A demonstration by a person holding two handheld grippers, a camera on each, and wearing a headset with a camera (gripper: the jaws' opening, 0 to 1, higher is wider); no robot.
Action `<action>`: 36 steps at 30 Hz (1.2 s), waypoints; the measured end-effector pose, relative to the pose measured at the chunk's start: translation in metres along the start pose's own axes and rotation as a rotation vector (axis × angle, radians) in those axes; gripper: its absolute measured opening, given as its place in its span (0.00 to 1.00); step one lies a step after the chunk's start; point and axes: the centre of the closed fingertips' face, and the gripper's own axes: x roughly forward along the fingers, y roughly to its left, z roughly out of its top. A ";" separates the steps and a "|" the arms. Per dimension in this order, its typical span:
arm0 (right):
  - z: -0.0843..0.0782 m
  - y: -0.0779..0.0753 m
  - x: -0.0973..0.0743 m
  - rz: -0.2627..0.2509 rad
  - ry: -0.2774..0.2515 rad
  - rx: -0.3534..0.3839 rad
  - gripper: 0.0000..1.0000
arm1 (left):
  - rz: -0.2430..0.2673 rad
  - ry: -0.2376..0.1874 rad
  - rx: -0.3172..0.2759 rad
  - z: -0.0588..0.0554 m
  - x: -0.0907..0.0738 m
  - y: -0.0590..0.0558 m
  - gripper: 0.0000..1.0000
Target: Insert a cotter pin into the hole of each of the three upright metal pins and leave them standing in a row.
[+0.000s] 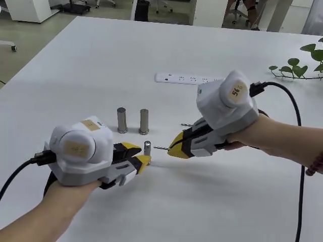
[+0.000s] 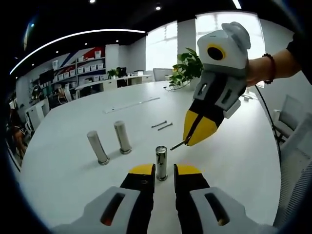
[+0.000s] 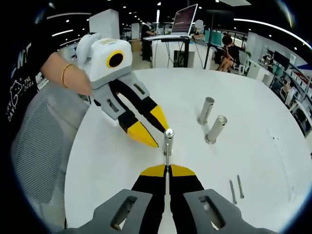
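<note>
Three upright metal pins stand on the white table (image 1: pixel 101 60). The nearest metal pin (image 1: pixel 147 147) (image 2: pixel 161 161) sits between the jaws of my left gripper (image 1: pixel 139 153) (image 2: pixel 165 169), which is shut on its lower part. My right gripper (image 1: pixel 174 148) (image 3: pixel 167 169) is shut on a thin cotter pin (image 1: pixel 161 148) (image 3: pixel 167 157) (image 2: pixel 178 145). The cotter pin lies level and its tip points at the top of the held metal pin (image 3: pixel 168 140), just short of it. The other two metal pins (image 1: pixel 121 120) (image 1: pixel 144 121) stand side by side behind.
Two spare cotter pins (image 1: pixel 186 124) (image 2: pixel 162 125) (image 3: pixel 235 187) lie on the table beyond the right gripper. A white power strip (image 1: pixel 186 78) lies farther back. A potted plant's leaves (image 1: pixel 292 68) reach in at the far right. Cables trail from both grippers.
</note>
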 end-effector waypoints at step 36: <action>0.018 -0.002 0.015 0.037 -0.020 -0.074 0.00 | 0.029 0.030 -0.003 -0.009 0.019 0.004 0.06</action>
